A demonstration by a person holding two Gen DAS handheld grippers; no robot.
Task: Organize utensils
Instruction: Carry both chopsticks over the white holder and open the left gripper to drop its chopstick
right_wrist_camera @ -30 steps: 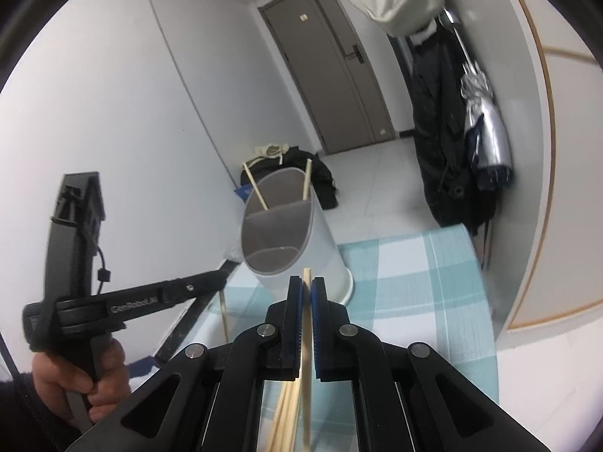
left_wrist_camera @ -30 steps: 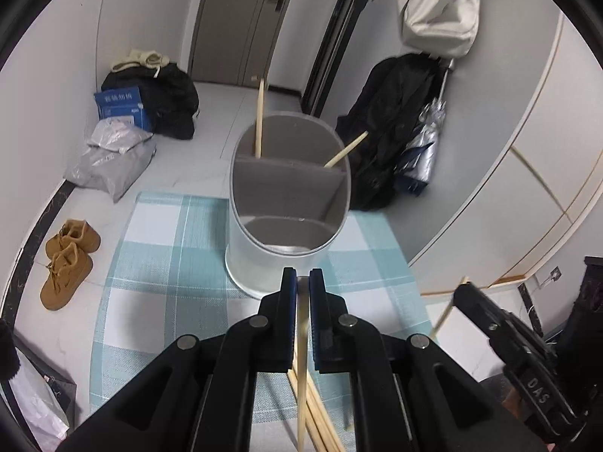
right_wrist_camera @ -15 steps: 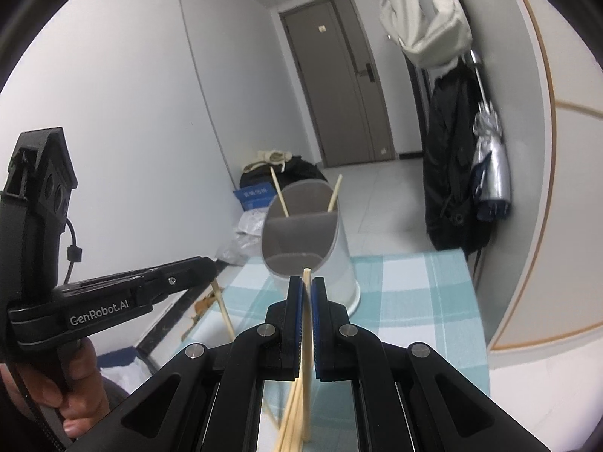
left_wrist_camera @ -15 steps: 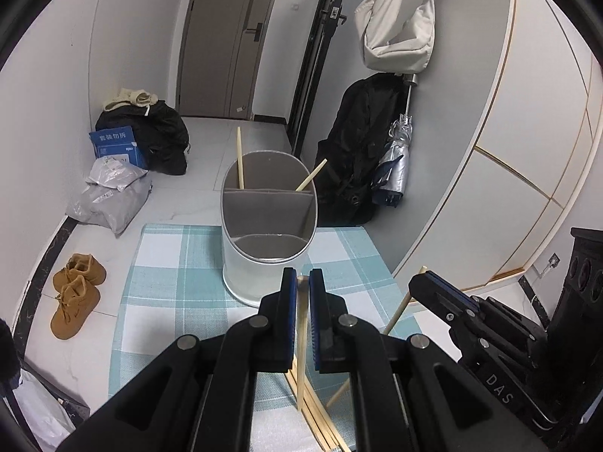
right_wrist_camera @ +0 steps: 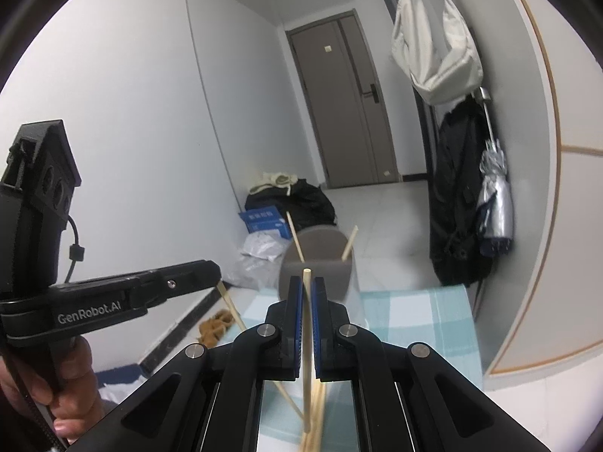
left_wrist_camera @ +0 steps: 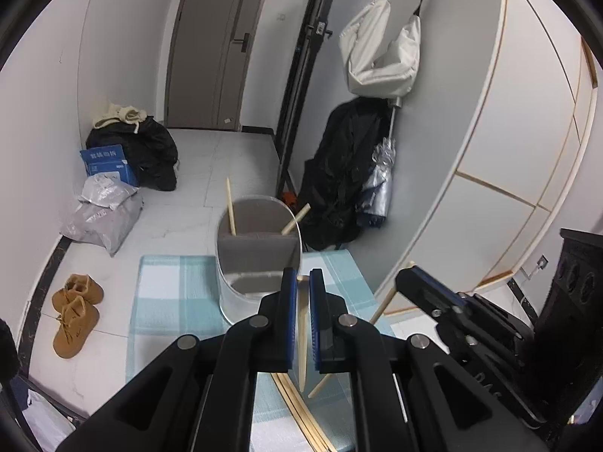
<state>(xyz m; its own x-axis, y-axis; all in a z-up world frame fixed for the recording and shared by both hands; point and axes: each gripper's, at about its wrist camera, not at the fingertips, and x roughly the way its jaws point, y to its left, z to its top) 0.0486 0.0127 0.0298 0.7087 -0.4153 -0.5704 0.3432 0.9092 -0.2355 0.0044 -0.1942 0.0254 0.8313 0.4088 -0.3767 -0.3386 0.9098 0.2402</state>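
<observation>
A grey oval utensil holder (left_wrist_camera: 260,260) (right_wrist_camera: 320,263) stands on a teal checked mat (left_wrist_camera: 169,301) (right_wrist_camera: 414,320). Two wooden chopsticks (left_wrist_camera: 230,207) (right_wrist_camera: 294,237) lean in its rear compartment. My left gripper (left_wrist_camera: 302,278) is shut on one chopstick (left_wrist_camera: 301,331), lifted above the mat just in front of the holder. My right gripper (right_wrist_camera: 307,282) is shut on another chopstick (right_wrist_camera: 307,324), also raised. Each gripper shows in the other's view: the right gripper (left_wrist_camera: 405,280) on the right, the left gripper (right_wrist_camera: 213,275) on the left. Loose chopsticks (left_wrist_camera: 297,414) (right_wrist_camera: 312,437) lie on the mat below.
Brown shoes (left_wrist_camera: 75,316), grey plastic bags (left_wrist_camera: 101,218), a blue box (left_wrist_camera: 107,164) and black bags (left_wrist_camera: 147,150) lie on the floor behind. A black coat and folded umbrella (left_wrist_camera: 380,180) hang at the right wall. A hand (right_wrist_camera: 68,388) grips the left tool's handle.
Both grippers have risen with their chopsticks still clamped. The holder now sits lower and smaller in both views, and more of the room shows.
</observation>
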